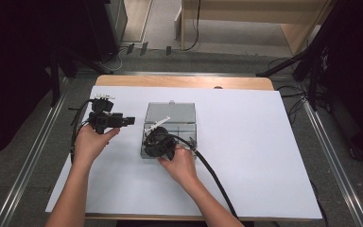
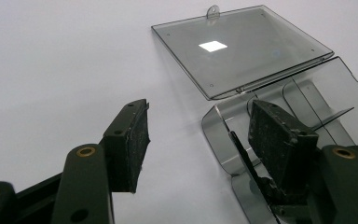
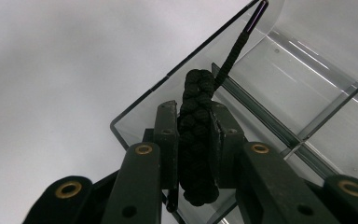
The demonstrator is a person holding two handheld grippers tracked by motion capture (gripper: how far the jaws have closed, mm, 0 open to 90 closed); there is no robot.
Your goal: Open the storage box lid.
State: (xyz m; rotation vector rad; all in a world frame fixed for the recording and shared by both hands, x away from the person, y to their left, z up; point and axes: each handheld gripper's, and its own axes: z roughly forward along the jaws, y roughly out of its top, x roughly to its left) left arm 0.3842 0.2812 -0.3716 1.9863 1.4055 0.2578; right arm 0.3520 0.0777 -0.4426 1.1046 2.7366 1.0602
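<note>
Right gripper view, nearest item: right gripper [image 3: 196,154], jaws drawn in on a black braided cord [image 3: 196,140], pads pressing both flanks of the braid. Cord stands upright between the pads; its thin tail [image 3: 235,49] runs up and away to a small dark tip past the box edge. Directly behind the cord: clear smoky plastic box [image 3: 279,93], open, with inner dividers showing as pale ridges.

High view, same gripper [image 1: 159,144]: held by the right hand [image 1: 182,163] over the front part of the box [image 1: 170,124], its thick cable [image 1: 215,177] trailing from the box back toward the near table edge. Box lid [image 1: 171,112] lies folded flat on the far side of the box.

Left gripper view: left gripper [image 2: 198,140], jaws spread wide, nothing between the pads. White sheet [image 2: 65,65] lies under the gap; the box's rounded front corner [image 2: 219,140] sits just beside one pad, the lid [image 2: 242,51] farther off, with a small tab on its far rim.

High view, left gripper [image 1: 109,120]: in the left hand [image 1: 90,142], beside the box and apart from it, pointing toward it.

Surround: white sheet [image 1: 255,151] under the box covers a wooden table [image 1: 184,81], whose bare strip shows beyond the box. Grey floor [image 1: 208,59] and metal rails [image 1: 33,161] lie beyond and beside.
</note>
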